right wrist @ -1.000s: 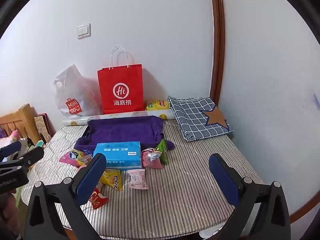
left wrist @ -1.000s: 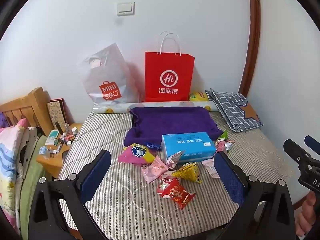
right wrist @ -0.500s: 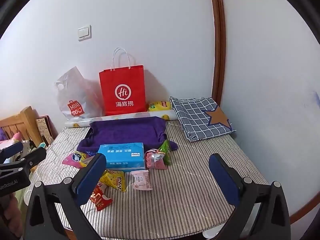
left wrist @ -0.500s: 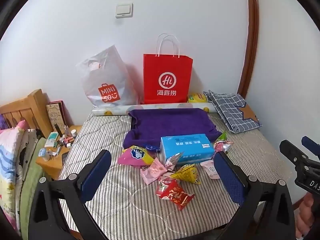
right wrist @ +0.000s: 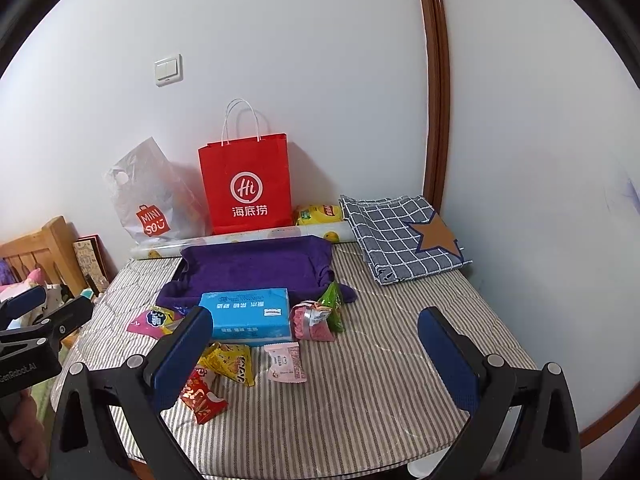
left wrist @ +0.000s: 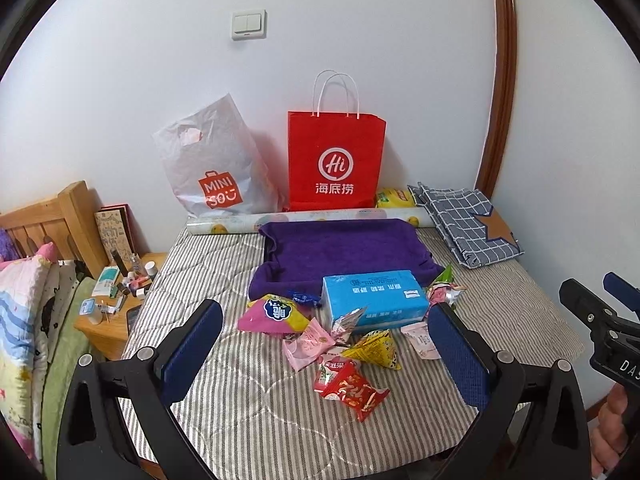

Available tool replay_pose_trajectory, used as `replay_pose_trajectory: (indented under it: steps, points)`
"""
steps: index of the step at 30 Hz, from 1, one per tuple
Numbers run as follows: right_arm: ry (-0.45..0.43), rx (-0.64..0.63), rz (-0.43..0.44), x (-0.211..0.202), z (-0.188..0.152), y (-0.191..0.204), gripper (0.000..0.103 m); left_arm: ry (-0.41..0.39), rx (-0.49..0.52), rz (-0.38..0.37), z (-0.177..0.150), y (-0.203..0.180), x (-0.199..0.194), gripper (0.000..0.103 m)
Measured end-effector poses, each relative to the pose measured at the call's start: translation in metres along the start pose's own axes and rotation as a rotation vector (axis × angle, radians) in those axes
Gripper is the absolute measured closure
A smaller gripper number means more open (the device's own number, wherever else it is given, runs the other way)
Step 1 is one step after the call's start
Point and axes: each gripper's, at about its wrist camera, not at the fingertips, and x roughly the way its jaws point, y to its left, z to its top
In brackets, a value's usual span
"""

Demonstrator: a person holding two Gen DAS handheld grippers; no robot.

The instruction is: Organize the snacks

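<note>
Left gripper [left wrist: 324, 332]: jaws spread wide, nothing between them; held above the near edge of the mattress [left wrist: 240, 400]. Compared with one second ago, the scene sits slightly lower in its view, so the camera is tilted a little more upward.
Right gripper [right wrist: 316, 336]: jaws spread wide, holding nothing; it hangs over the near right part of the mattress. Since one second ago the snacks appear a little further right and nearer in its view.
Snack pile: unchanged on the mattress; no packet has moved between frames.
Blue box [left wrist: 374, 298]: at the centre of the pile, touching the front edge of the purple towel [left wrist: 344, 248].
Pink-and-yellow packet [left wrist: 276, 314]: at 9 o'clock from the blue box, just beside it.
Pale pink packet [left wrist: 308, 342]: at 7 o'clock from the box, near it.
Yellow triangular packet [left wrist: 374, 348]: at 6 o'clock from the box.
Red packet [left wrist: 350, 390]: nearest the camera, at 6 o'clock, beyond the yellow one.
Green packet [right wrist: 332, 306]: at 3 o'clock from the box, leaning upright against a crumpled pink bag [right wrist: 312, 320].
Flat pink sachet [right wrist: 286, 362]: at 5 o'clock from the box.
Red paper bag [left wrist: 336, 160]: upright against the wall at 12 o'clock.
White plastic bag [left wrist: 214, 168]: at 11 o'clock, beside the red bag.
Checked cloth [left wrist: 464, 224]: folded at 2 o'clock, well apart from the snacks.
</note>
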Motion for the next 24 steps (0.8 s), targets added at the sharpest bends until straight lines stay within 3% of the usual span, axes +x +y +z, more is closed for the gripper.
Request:
replay_pose_trajectory:
  steps: [24]
  points:
    - [-0.009, 0.017, 0.002, -0.0053, 0.0002, -0.0036, 0.0, -0.001, 0.005, -0.001, -0.002, -0.0072, -0.0023, 0.001]
